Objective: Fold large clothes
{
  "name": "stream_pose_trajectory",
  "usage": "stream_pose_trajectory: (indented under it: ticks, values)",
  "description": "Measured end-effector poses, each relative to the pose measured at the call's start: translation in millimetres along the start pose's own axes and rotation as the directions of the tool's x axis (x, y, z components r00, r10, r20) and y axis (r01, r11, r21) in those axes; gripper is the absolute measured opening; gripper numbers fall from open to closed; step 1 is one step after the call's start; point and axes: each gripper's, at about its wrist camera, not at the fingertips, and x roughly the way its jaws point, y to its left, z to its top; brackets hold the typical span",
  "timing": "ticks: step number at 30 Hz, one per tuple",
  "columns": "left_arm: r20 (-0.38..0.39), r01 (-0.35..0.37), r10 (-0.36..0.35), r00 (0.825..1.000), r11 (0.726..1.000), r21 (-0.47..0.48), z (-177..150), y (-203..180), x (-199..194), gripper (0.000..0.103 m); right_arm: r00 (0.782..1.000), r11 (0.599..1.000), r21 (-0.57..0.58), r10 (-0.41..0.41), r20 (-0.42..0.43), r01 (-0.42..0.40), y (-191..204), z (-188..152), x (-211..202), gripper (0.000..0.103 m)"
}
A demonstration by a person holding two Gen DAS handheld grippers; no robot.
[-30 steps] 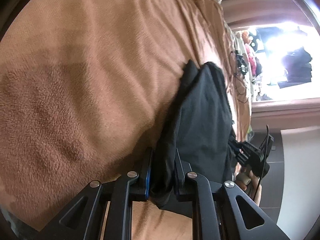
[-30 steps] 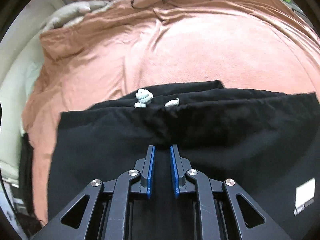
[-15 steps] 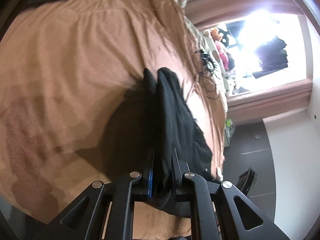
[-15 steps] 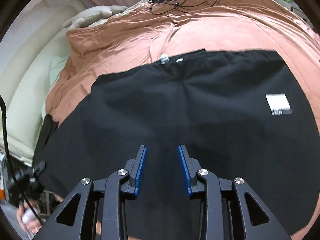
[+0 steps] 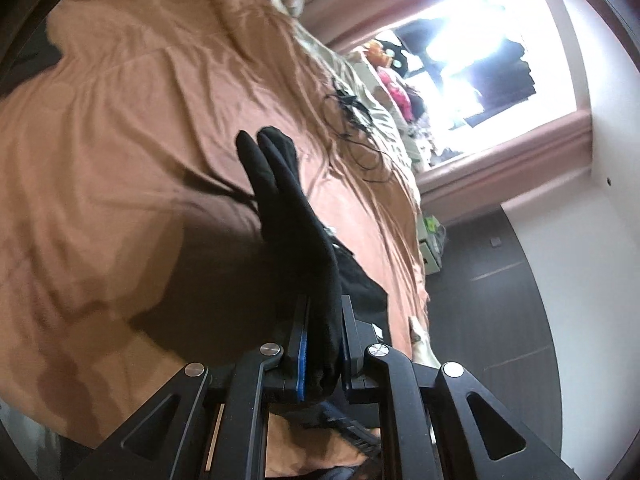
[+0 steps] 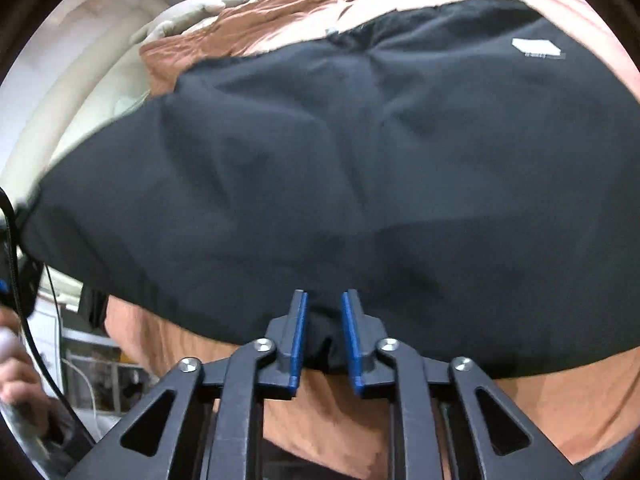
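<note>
A large black garment (image 6: pixel 320 160) with a white label (image 6: pixel 538 48) lies spread over the brown bedcover (image 6: pixel 580 408). In the right wrist view my right gripper (image 6: pixel 324 300) sits at the garment's near edge. Its jaws are closing, with a bunch of the black cloth pinched between the blue pads. In the left wrist view my left gripper (image 5: pixel 323 304) is shut on another part of the black garment (image 5: pixel 288 208). It holds the cloth up above the bedcover (image 5: pixel 120 140) as a narrow doubled strip that casts a dark shadow.
Black cables (image 5: pixel 352 120) lie on the far side of the bed, near a bright window (image 5: pixel 472 60) with clutter on its sill. A pale pillow (image 6: pixel 184 16) and a cream headboard stand at the left. A person's hand (image 6: pixel 16 380) shows at the left edge.
The left gripper has risen with its cloth, which now hangs clear of the bed. The right gripper opened, drew back over the garment to its near edge and closed there.
</note>
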Motion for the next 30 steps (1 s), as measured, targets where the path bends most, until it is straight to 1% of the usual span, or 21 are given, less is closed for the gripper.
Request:
stream_pose_trajectory:
  ticks: [2, 5, 7, 9, 14, 16, 17, 21, 25, 30]
  values:
    - [-0.008, 0.003, -0.002, 1.000, 1.000, 0.030, -3.5, -14.7, 5.0, 0.012, 1.000, 0.999, 0.031, 0.029, -0.002, -0.029, -6.0, -3.8, 6.1, 0.013]
    - [-0.024, 0.009, -0.007, 1.000, 0.997, 0.076, -9.3, -36.8, 15.0, 0.012, 0.999, 0.999, 0.014, 0.042, -0.025, -0.041, -6.2, -5.1, 10.4, 0.011]
    - [-0.024, 0.012, -0.009, 1.000, 0.993, 0.114, -13.0, -54.2, 18.8, 0.012, 0.997, 0.997, 0.039, 0.071, -0.028, -0.070, -11.5, -3.4, 4.0, 0.012]
    - [-0.029, 0.018, -0.014, 0.999, 0.990, 0.142, -15.3, -68.2, 21.4, 0.012, 0.996, 0.995, 0.050, 0.086, -0.010, -0.086, -17.5, -4.3, -5.5, 0.012]
    - [-0.060, 0.033, -0.021, 0.998, 0.976, 0.217, -23.2, -107.9, 39.4, 0.012, 0.993, 0.992, 0.077, 0.091, 0.072, -0.097, -40.4, -6.4, -46.6, 0.012]
    - [-0.077, 0.043, -0.025, 0.997, 0.970, 0.240, -28.7, -121.9, 49.4, 0.012, 0.989, 0.990, 0.099, 0.092, 0.118, -0.104, -54.6, -7.8, -67.7, 0.012]
    - [-0.085, 0.046, -0.025, 0.996, 0.967, 0.250, -32.1, -128.0, 53.4, 0.012, 0.987, 0.989, 0.107, 0.091, 0.132, -0.105, -55.0, -8.5, -72.6, 0.012]
    - [-0.123, 0.061, -0.026, 0.992, 0.954, 0.293, -44.9, -153.2, 73.9, 0.012, 0.975, 0.982, 0.150, 0.081, 0.209, -0.114, -80.9, -10.5, -109.0, 0.012]
    - [-0.168, 0.076, -0.021, 0.986, 0.939, 0.334, -61.4, -178.6, 99.2, 0.012, 0.957, 0.971, 0.205, 0.059, 0.283, -0.121, -113.5, -19.9, -144.5, 0.012]
    - [-0.229, 0.092, -0.006, 0.974, 0.925, 0.368, -85.1, -201.0, 134.7, 0.012, 0.941, 0.958, 0.260, 0.027, 0.337, -0.120, -146.0, -32.8, -175.9, 0.012]
